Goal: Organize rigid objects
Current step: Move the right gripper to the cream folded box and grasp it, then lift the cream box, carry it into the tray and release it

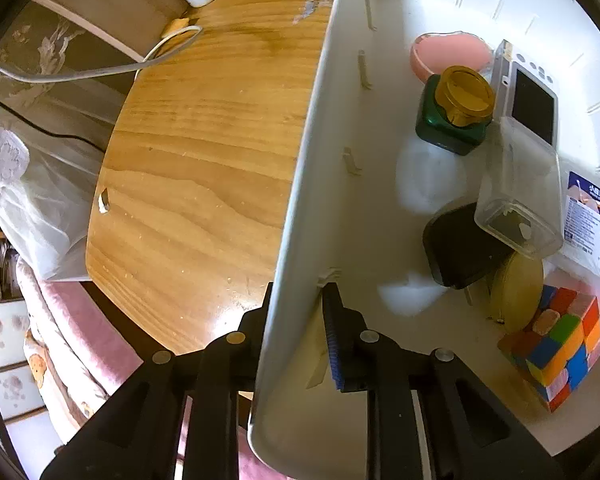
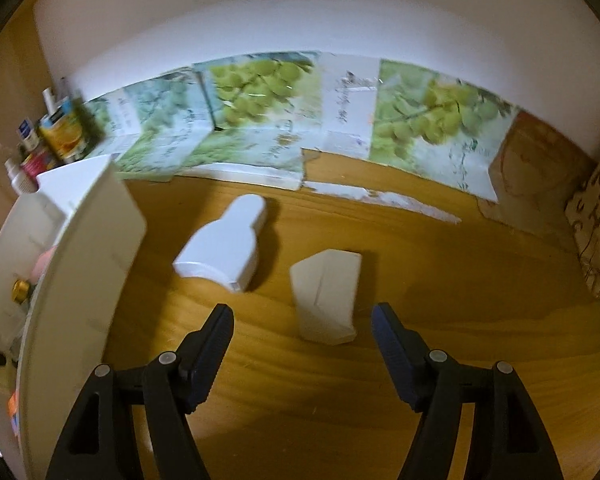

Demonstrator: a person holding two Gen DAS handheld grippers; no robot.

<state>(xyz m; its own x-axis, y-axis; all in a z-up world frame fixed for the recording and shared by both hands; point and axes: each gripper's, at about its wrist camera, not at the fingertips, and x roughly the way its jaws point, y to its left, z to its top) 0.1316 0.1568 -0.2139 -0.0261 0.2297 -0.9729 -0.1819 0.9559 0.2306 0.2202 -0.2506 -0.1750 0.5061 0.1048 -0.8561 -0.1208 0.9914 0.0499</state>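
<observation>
White plastic bin point(image 1: 300, 184): stands on the wooden worktop point(image 1: 204, 152), seen from above in the left wrist view, its near wall running diagonally through the picture.

Contents of bin: pink round lidded tub point(image 1: 448, 56) at the far end; dark green bottle with gold cap point(image 1: 456, 108) just beside it, touching or overlapping; white device with dark screen point(image 1: 530, 100) next to the bottle; clear plastic box point(image 1: 520, 192) lying tilted over a black rounded-square item point(image 1: 460, 248); tan disc point(image 1: 516, 292) on edge between the black item and a multicoloured puzzle cube point(image 1: 556, 344); printed packet point(image 1: 592, 220) at the right wall.

Left gripper point(image 1: 296, 320): jaws straddle the bin's near wall, one finger outside, one blue-padded finger point(image 1: 334, 336) inside. The inner pad lies against the wall; whether both pads press cannot be told.

Right gripper point(image 2: 302, 344): jaws wide apart, nothing between the pads, hovering above the worktop point(image 2: 420, 280). Ahead of it, a pale grey faceted block point(image 2: 326, 296) lies on the wood, nearest the jaws. To its left, apart from it, a white bottle-shaped piece point(image 2: 224, 248) lies flat. The bin's wall point(image 2: 84, 264) fills the left edge of this view.

Surroundings: grape-printed cardboard sheets point(image 2: 260, 112) propped along the white back wall; small bottles and a can point(image 2: 60, 132) at the far left; a white cable point(image 1: 100, 72) over the worktop's edge.
</observation>
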